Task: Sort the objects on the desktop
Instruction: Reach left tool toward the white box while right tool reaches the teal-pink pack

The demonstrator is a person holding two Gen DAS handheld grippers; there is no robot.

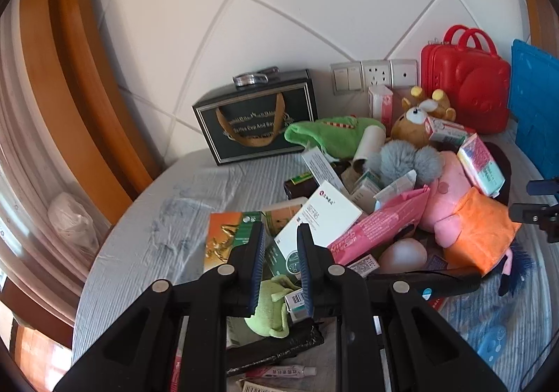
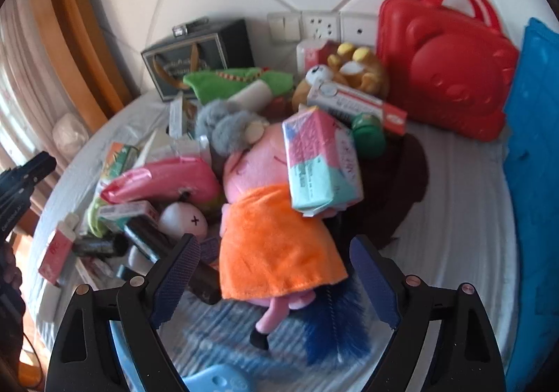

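A jumble of toys and boxes covers the round table [image 1: 181,189]. My left gripper [image 1: 281,235] hovers over a white box with a red logo [image 1: 321,214] and an orange-green box [image 1: 227,238]. Its jaws are almost shut, leaving a narrow empty slit. My right gripper [image 2: 276,276] is wide open above a pink pig plush in an orange dress [image 2: 279,238], which also shows in the left wrist view [image 1: 450,189]. The pads sit either side of the dress hem without touching it. A pink-and-teal tissue pack [image 2: 321,161] lies on the pig.
A red bear-faced case [image 2: 443,67] and a blue board [image 2: 534,154] stand at the back right. A dark green gift bag [image 1: 258,116] leans on the tiled wall by the sockets [image 1: 374,74]. In the pile are a green plush [image 1: 332,133], a brown bear [image 1: 415,123] and a white egg toy [image 2: 183,217].
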